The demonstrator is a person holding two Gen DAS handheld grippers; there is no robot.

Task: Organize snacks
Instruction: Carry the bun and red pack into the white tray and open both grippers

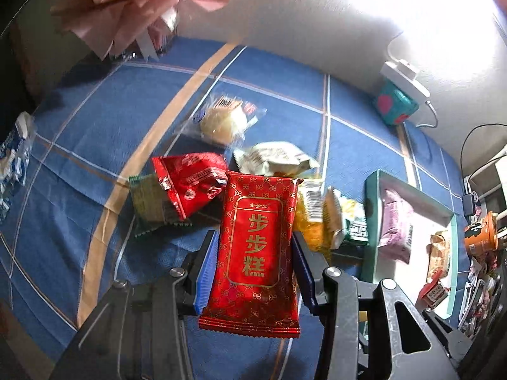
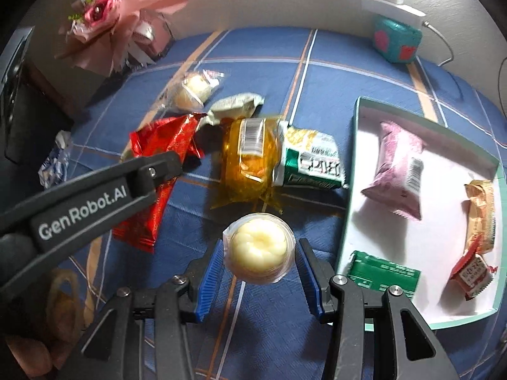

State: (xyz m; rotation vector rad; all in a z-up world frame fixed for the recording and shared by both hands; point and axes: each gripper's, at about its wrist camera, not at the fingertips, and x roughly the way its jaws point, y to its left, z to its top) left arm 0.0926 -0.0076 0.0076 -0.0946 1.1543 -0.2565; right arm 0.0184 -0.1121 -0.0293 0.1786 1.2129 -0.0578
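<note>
My left claw (image 1: 253,253) grips a red cake packet (image 1: 255,247), centre frame. My right claw (image 2: 258,253) pinches a round pastry cup (image 2: 258,247), lower centre.

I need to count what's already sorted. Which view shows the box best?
The right wrist view: the box shows nearly whole, open, with several packets inside. The left wrist view shows the box squeezed at the edge, contents partly cut off.

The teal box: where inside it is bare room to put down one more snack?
In the teal box, the white floor is bare near the far wall above the pink packet, and in the middle between it and the green packet. The right side is crowded by the orange packet and small red packet.
</note>
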